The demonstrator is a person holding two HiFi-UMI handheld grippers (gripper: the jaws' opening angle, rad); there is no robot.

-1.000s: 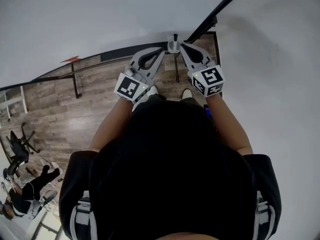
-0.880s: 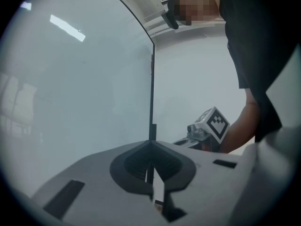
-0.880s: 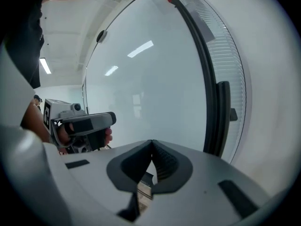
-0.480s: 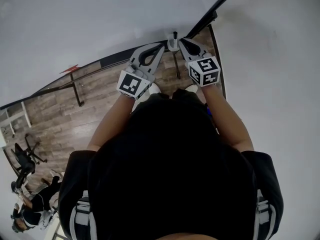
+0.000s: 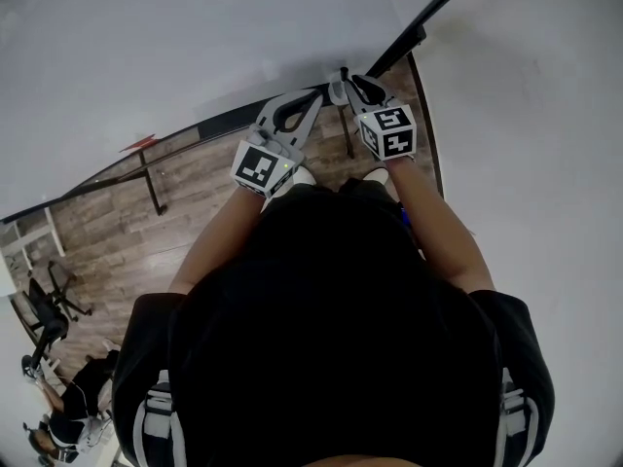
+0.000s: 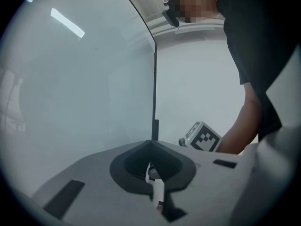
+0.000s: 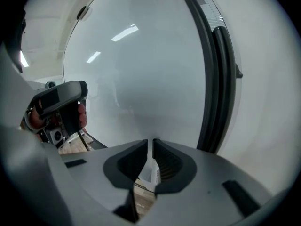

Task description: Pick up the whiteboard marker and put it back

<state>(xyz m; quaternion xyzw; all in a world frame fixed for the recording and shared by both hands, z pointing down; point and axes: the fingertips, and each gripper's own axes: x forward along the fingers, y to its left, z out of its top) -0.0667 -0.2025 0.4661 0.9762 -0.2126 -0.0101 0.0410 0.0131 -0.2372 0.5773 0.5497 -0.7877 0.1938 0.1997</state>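
The whiteboard marker (image 5: 337, 88), roughly upright at the whiteboard's (image 5: 195, 47) lower corner, appears pinched in the closed left claw (image 5: 319, 95), just beside the right claw (image 5: 352, 84), whose jaws have just been opening narrowly and grip nothing.

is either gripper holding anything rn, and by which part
Left gripper seems shut on the pale grey whiteboard marker, which part unclear; right gripper, jaws just opening, holds nothing.

We look down on a wood-plank floor (image 5: 107, 241) beneath a big whiteboard (image 5: 146, 37), with a white wall (image 5: 545, 115) at the right and a black office chair (image 5: 44, 305) far left.
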